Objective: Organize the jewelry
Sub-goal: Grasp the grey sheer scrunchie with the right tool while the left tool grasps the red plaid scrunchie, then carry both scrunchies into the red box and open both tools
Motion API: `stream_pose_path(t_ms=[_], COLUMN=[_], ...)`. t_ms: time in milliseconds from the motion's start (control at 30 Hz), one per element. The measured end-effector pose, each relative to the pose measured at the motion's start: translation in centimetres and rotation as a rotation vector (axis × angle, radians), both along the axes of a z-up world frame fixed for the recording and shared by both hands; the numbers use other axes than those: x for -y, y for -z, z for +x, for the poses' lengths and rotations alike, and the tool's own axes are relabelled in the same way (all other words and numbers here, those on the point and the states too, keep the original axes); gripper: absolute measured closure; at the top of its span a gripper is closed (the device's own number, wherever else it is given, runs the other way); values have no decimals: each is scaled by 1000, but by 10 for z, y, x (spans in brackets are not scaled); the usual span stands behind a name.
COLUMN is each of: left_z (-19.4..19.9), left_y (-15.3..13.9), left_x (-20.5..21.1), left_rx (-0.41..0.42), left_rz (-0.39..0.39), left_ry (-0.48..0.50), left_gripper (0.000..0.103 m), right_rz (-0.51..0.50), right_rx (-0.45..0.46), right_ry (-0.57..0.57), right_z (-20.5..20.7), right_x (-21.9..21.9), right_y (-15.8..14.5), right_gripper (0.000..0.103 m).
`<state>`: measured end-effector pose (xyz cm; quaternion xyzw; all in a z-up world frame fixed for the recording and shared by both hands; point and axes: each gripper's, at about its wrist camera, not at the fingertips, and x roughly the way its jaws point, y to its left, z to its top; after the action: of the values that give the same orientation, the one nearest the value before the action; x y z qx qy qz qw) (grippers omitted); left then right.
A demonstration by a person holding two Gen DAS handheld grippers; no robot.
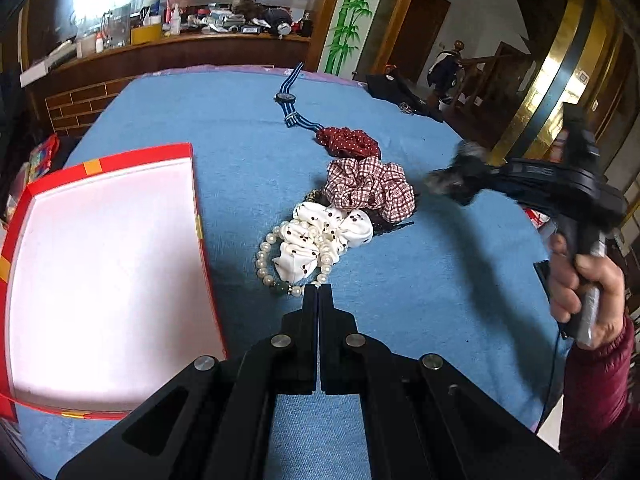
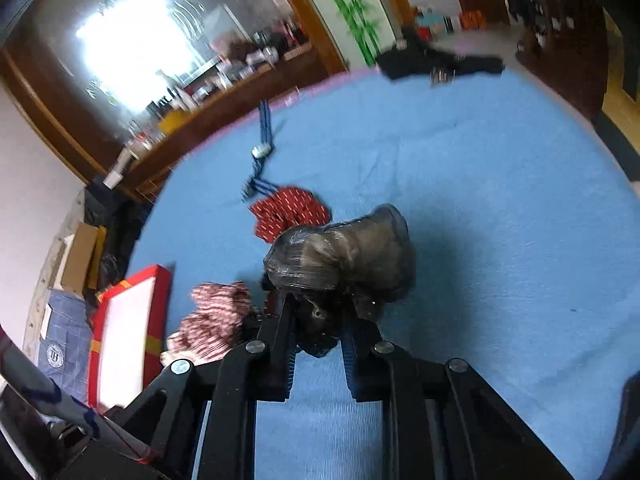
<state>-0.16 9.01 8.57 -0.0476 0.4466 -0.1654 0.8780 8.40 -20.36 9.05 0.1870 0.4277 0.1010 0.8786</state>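
A red box with a white inside [image 1: 100, 280] lies at the left of the blue table; it also shows in the right wrist view [image 2: 128, 328]. My left gripper [image 1: 318, 290] is shut and empty, its tips right next to a pearl bracelet [image 1: 266, 264] under a white dotted scrunchie [image 1: 320, 240]. Behind lie a red checked scrunchie [image 1: 368, 188], a dark red dotted scrunchie [image 1: 348, 142] and a blue striped watch [image 1: 287, 98]. My right gripper [image 2: 320, 312] is shut on a dark sheer scrunchie [image 2: 344, 256], held above the table at the right [image 1: 460, 178].
A black cloth item [image 1: 396, 92] lies at the far right table edge. A cluttered wooden counter [image 1: 172, 36] runs behind the table. The blue cloth [image 1: 440, 280] is bare between the pile and the right hand.
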Motion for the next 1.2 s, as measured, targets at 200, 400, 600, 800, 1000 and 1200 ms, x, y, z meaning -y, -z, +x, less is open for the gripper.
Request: stream_pose_path(t_ms=[200,400,600,800,1000,1200], left_z=[-3,16,82,105,123,124], left_y=[-5,6,16,-1,12,26], left_x=[0,9,12,52,101,99], left_rx=[1,-63,-161,-117,-137,-164], left_rz=[-24,-2,-24,-86,-6,-2], left_ry=[10,19,8,93,134,86], left_gripper=[103,101,101,30,44,91], right_rz=[31,20,31,19,30,35], right_rx=[87,98,91,101,86,84], right_ry=[-52,-83,-94,-75,-69,-60], right_z=[-35,-43,-50,-55,-53,-57], right_x=[-6,-20,-21,-11,-7,-1], right_y=[-28,-30,-27,-29,-23,-22], right_gripper=[82,82,82,82,82,82])
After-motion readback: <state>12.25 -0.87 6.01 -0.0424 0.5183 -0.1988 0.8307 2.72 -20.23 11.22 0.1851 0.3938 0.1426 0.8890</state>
